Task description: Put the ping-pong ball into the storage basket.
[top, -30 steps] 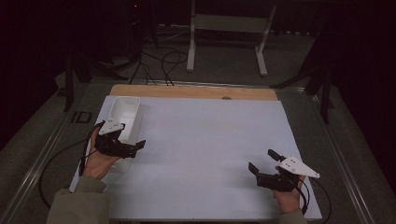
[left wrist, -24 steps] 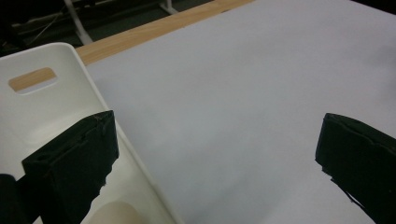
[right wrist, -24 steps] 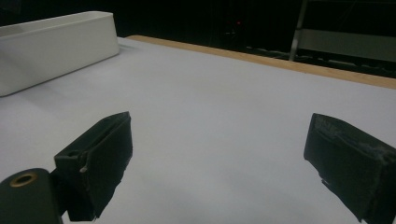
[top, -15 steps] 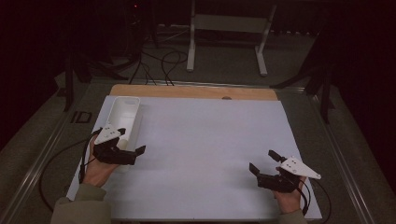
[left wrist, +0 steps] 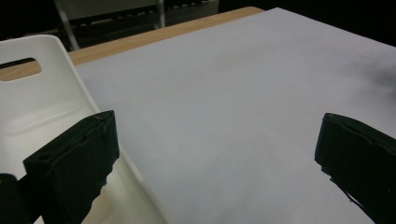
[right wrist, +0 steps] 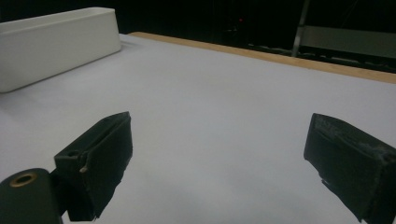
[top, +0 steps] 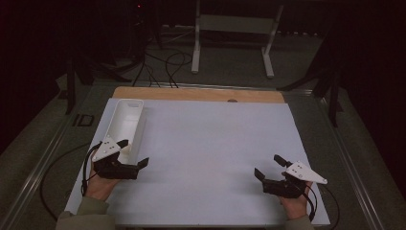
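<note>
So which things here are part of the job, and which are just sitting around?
In the job:
white bin, nearest thing to the left gripper
left gripper, jaws open
right gripper, jaws open

Just around:
white table cover
wooden table edge
metal stand
floor cables

Your left hand-held gripper (top: 130,154) sat just beside the tray's (top: 125,120) near end; your right hand-held gripper (top: 269,167) lay well right of the tray.

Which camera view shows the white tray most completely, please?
The high view shows the white tray best: whole outline, lying along the table's left edge beside the left gripper. The left gripper view shows its near end and handle slot; the right gripper view, one long side wall.
</note>
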Action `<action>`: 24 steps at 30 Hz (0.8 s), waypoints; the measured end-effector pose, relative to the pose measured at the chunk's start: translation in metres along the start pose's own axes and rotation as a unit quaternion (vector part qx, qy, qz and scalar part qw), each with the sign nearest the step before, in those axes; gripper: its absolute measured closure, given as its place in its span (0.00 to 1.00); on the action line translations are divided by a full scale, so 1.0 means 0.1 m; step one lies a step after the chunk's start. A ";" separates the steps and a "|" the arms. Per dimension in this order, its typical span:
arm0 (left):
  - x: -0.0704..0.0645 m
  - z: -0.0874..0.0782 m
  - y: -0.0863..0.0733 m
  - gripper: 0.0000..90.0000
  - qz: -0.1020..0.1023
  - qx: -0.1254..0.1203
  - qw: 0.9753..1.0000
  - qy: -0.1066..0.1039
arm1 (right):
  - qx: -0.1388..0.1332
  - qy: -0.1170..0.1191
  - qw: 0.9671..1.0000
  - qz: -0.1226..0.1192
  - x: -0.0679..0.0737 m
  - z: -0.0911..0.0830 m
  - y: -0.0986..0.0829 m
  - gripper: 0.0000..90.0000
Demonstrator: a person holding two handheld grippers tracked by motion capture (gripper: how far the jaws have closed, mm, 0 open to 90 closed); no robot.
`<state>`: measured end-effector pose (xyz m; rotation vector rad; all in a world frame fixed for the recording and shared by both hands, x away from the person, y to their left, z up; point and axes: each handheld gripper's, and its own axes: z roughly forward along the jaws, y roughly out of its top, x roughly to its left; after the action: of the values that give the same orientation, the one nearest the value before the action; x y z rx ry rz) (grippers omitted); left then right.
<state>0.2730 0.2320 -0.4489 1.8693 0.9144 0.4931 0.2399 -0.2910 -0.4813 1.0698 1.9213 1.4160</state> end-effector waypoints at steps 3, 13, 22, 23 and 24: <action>0.00 -0.03 -0.05 0.00 -0.003 -0.005 1.000 0.005 | 0.003 -0.001 1.000 0.002 -0.01 0.00 -0.01 0.08; -0.07 -0.07 -0.22 0.00 0.005 -0.014 1.000 -0.001 | 0.003 -0.003 1.000 0.002 -0.02 -0.01 -0.02 0.08; -0.08 -0.16 -0.33 0.01 0.000 -0.024 1.000 0.007 | 0.002 -0.002 1.000 0.004 -0.03 -0.03 -0.03 0.08; -0.07 -0.17 -0.35 0.01 0.000 -0.021 1.000 0.008 | 0.002 -0.003 1.000 0.004 -0.02 -0.03 -0.03 0.08; -0.07 -0.18 -0.37 0.01 -0.002 -0.022 1.000 0.008 | 0.002 -0.004 1.000 0.004 -0.02 -0.03 -0.03 0.08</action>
<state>0.2423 0.2463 -0.4730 1.8268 0.9098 0.5218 0.2374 -0.2951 -0.4835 1.0849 1.9164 1.4119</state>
